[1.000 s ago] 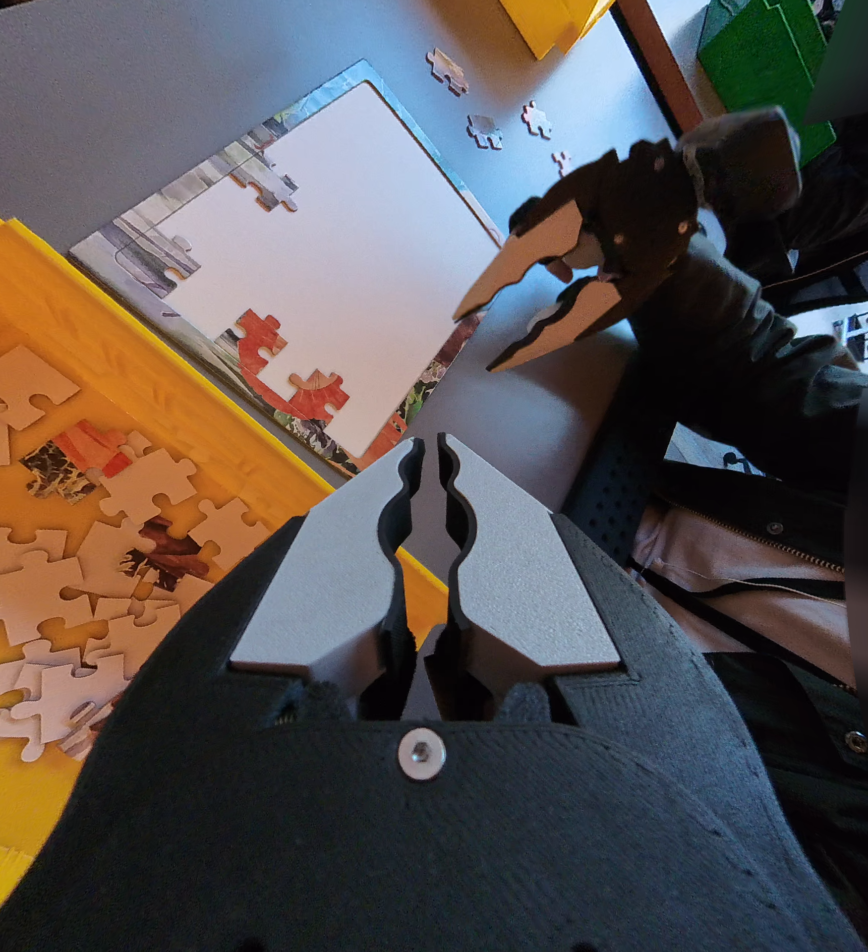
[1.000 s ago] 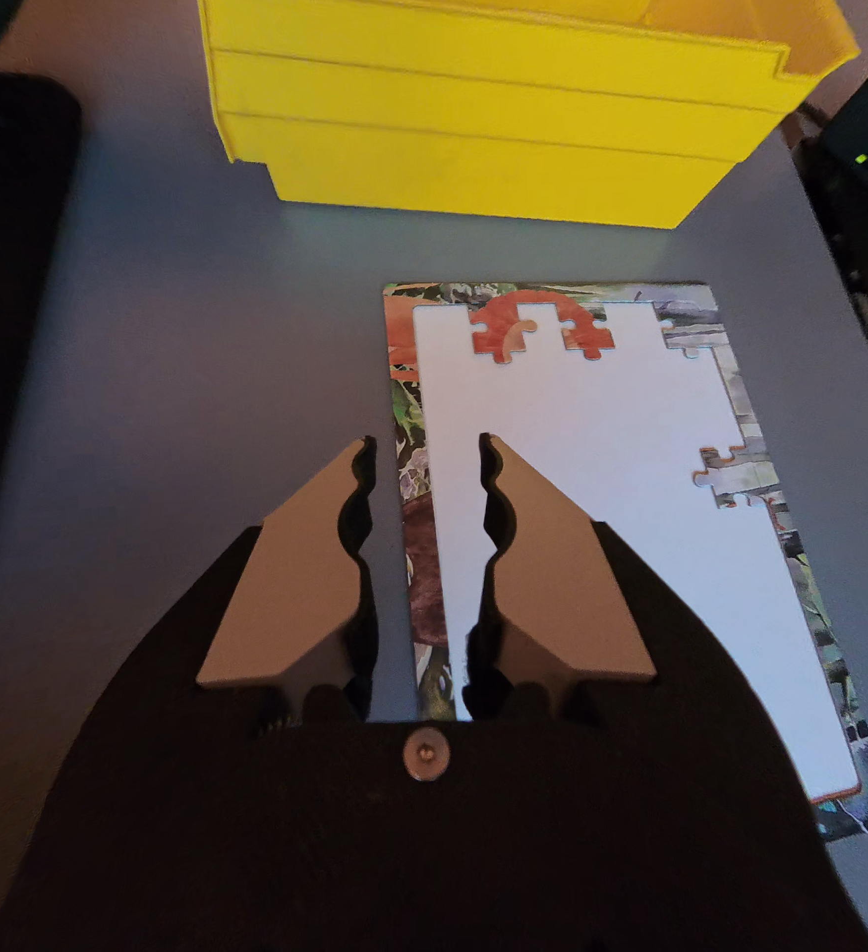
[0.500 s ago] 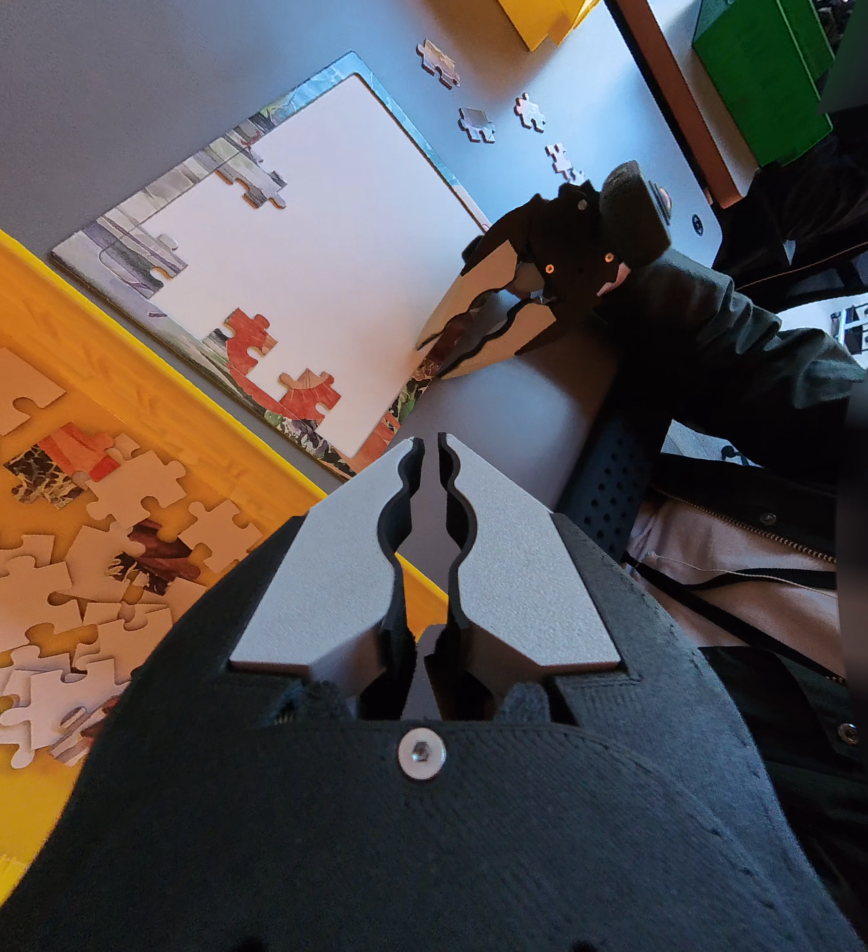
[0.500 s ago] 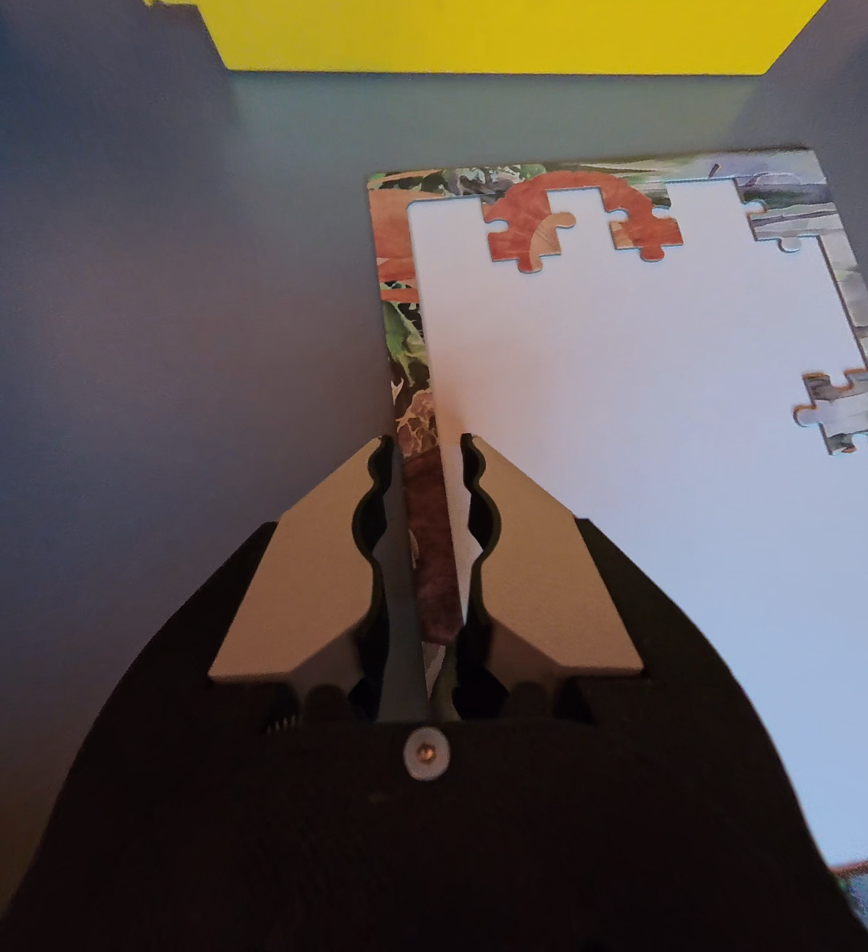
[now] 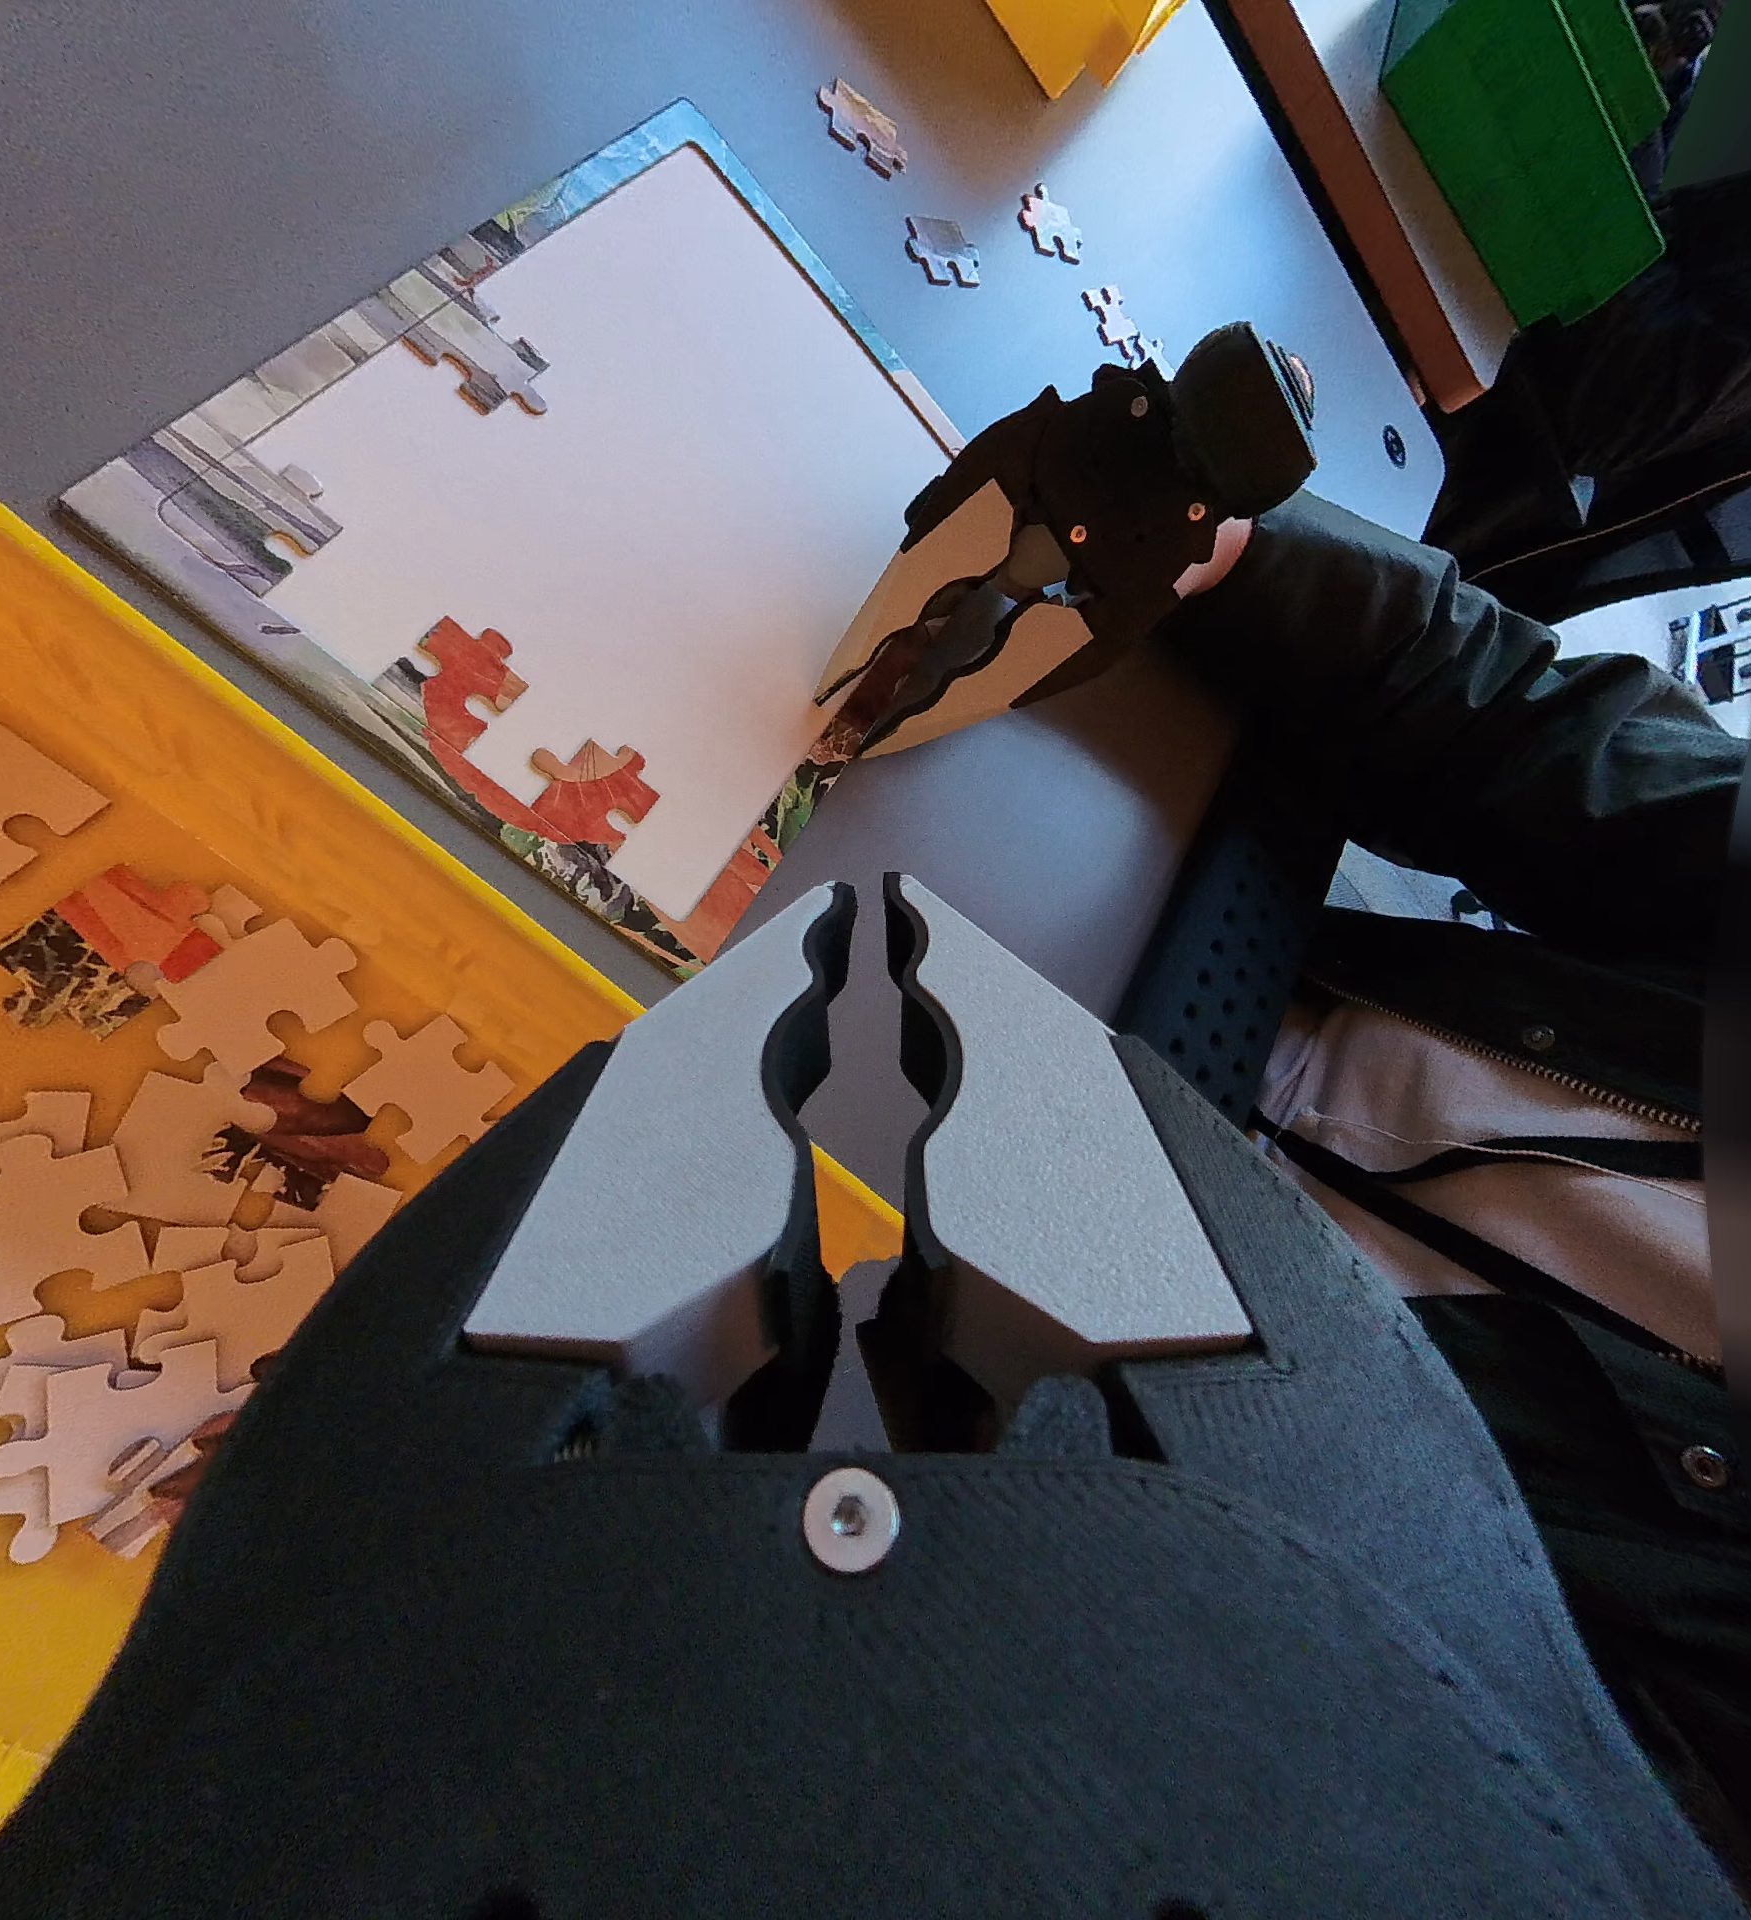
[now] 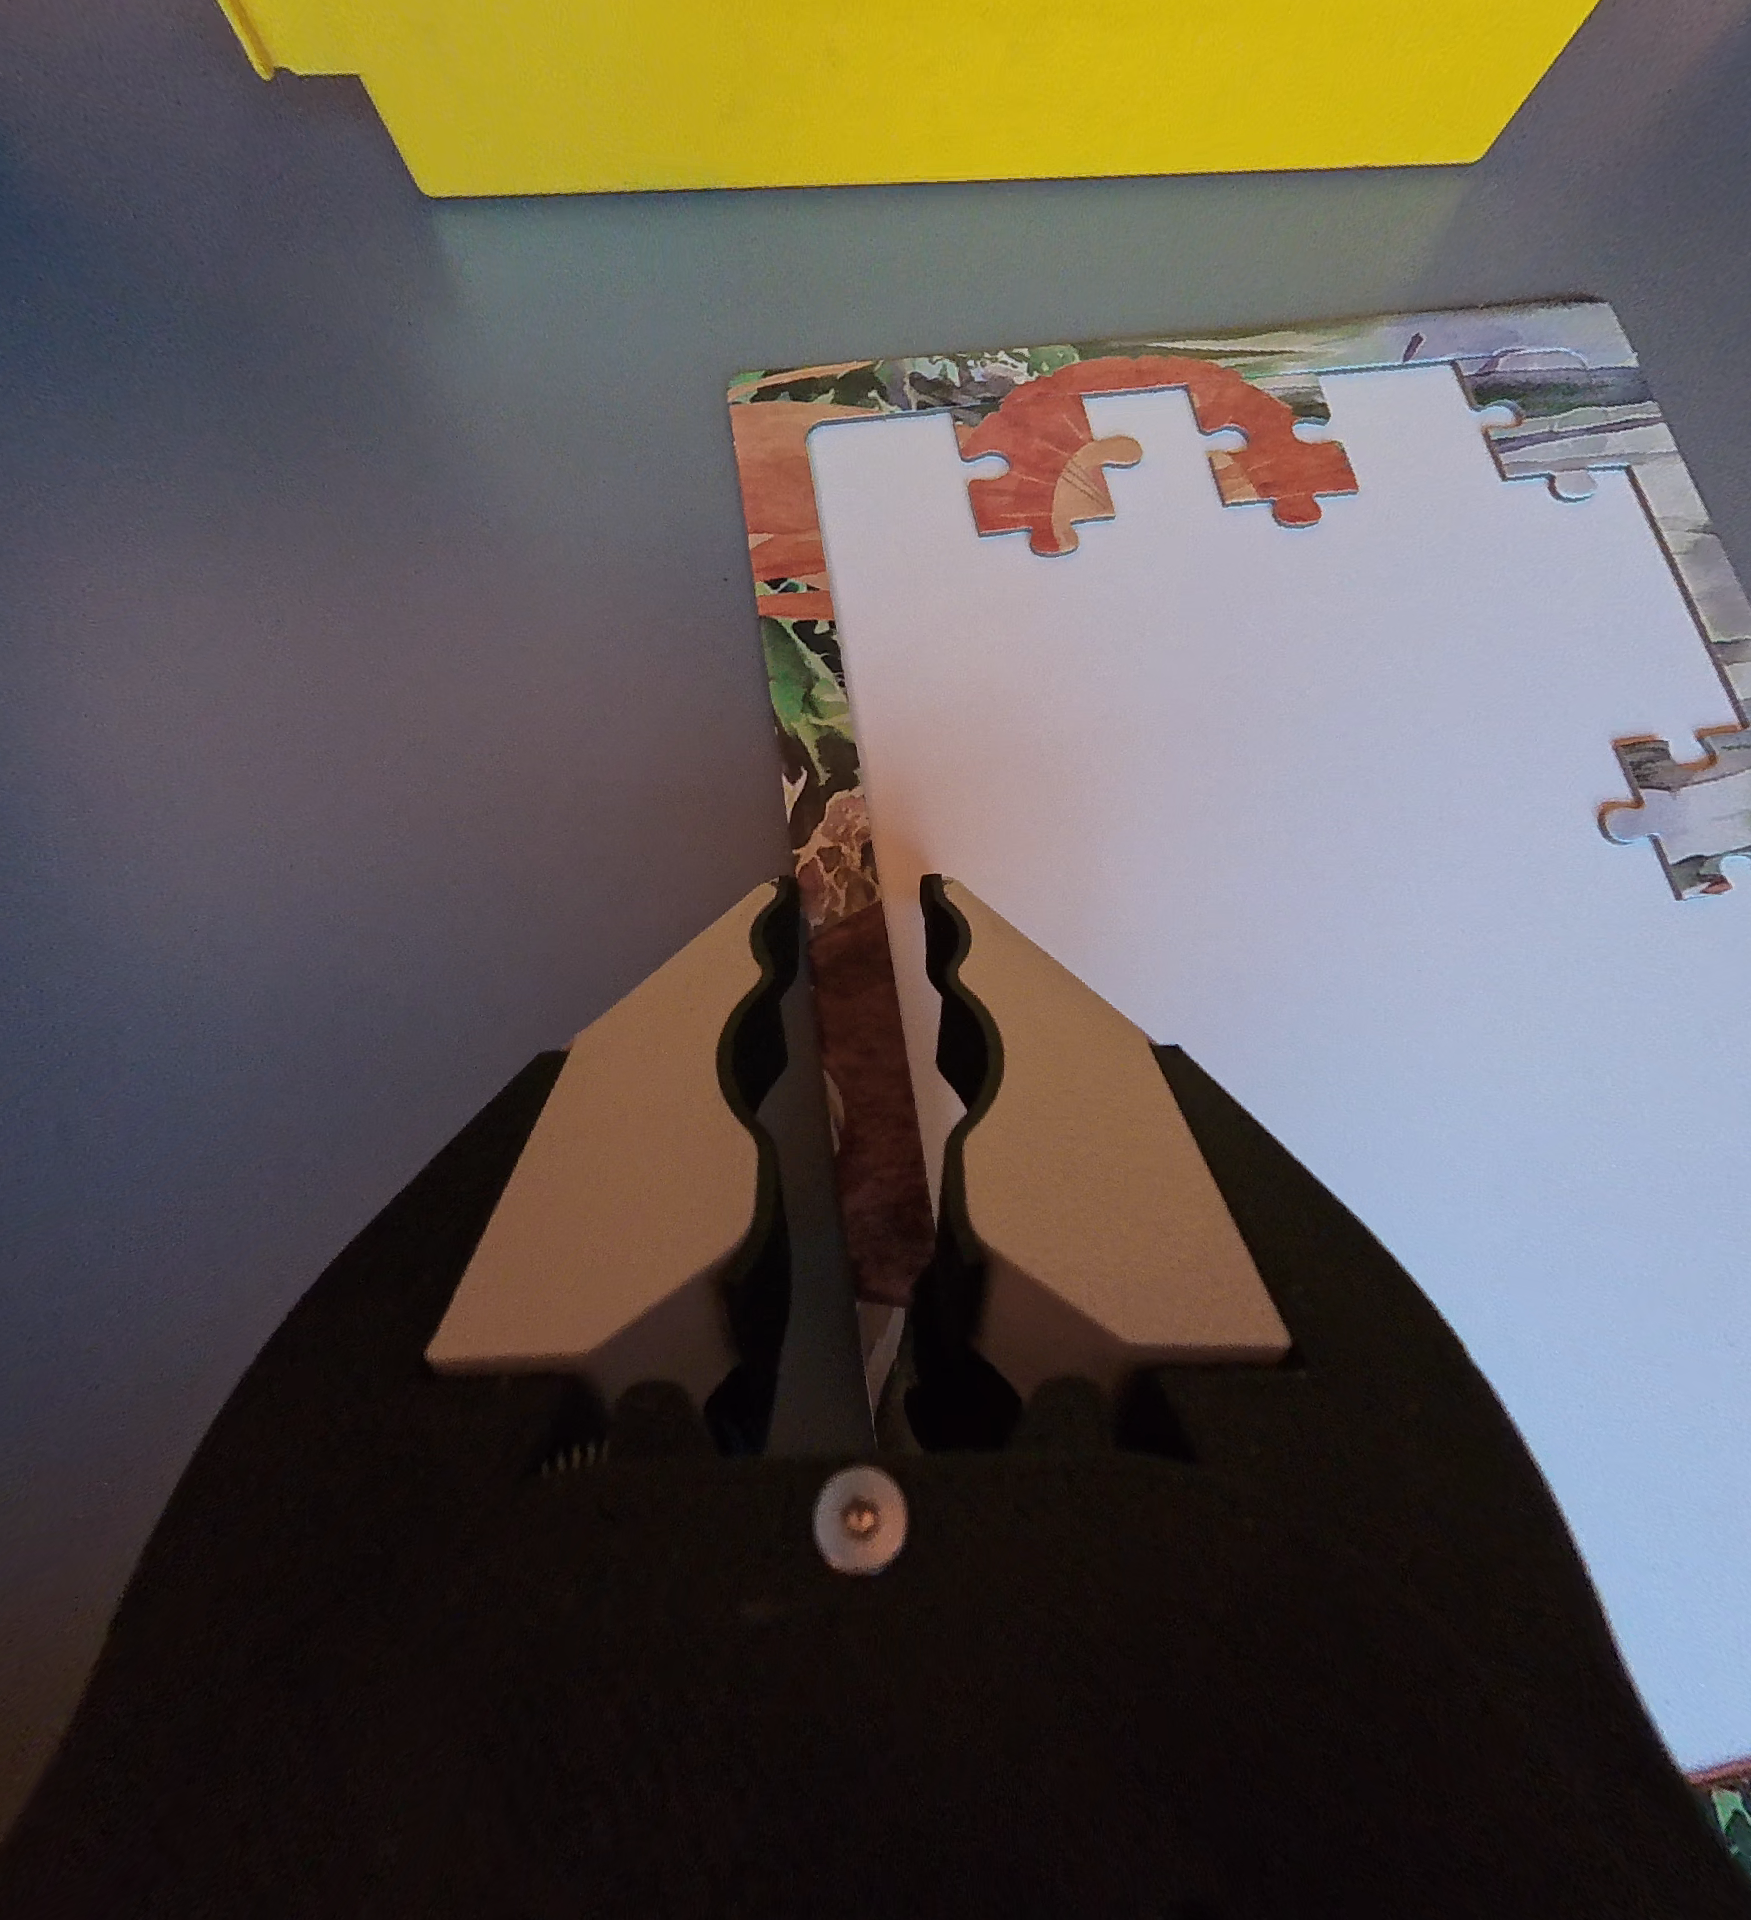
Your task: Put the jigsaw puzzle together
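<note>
The puzzle board (image 5: pixel 590 520) lies on the grey table, white inside with a printed border. A few pieces sit in it along the edges, among them red ones (image 5: pixel 580 790). In the right wrist view the board (image 6: pixel 1266 831) runs to the right and my right gripper (image 6: pixel 855 883) is shut on its left border strip. The left wrist view shows that gripper (image 5: pixel 840 717) clamped on the board's edge. My left gripper (image 5: pixel 869 894) is shut and empty, held above the yellow bin's rim (image 5: pixel 279 748). Several loose pieces (image 5: pixel 227 1039) lie in that bin.
A few loose pieces (image 5: pixel 938 249) lie on the table beyond the board. A second yellow bin (image 5: pixel 1079 31) and a green box (image 5: pixel 1515 145) stand at the far side. A person's dark sleeve (image 5: pixel 1422 675) reaches in from the right. The yellow bin (image 6: pixel 954 94) stands ahead of the right gripper. Across from one pair of fingers to the other is roughly 20 cm.
My right gripper came down from above the table to the board's border and closed from open onto it. My left gripper stayed shut and barely moved.
</note>
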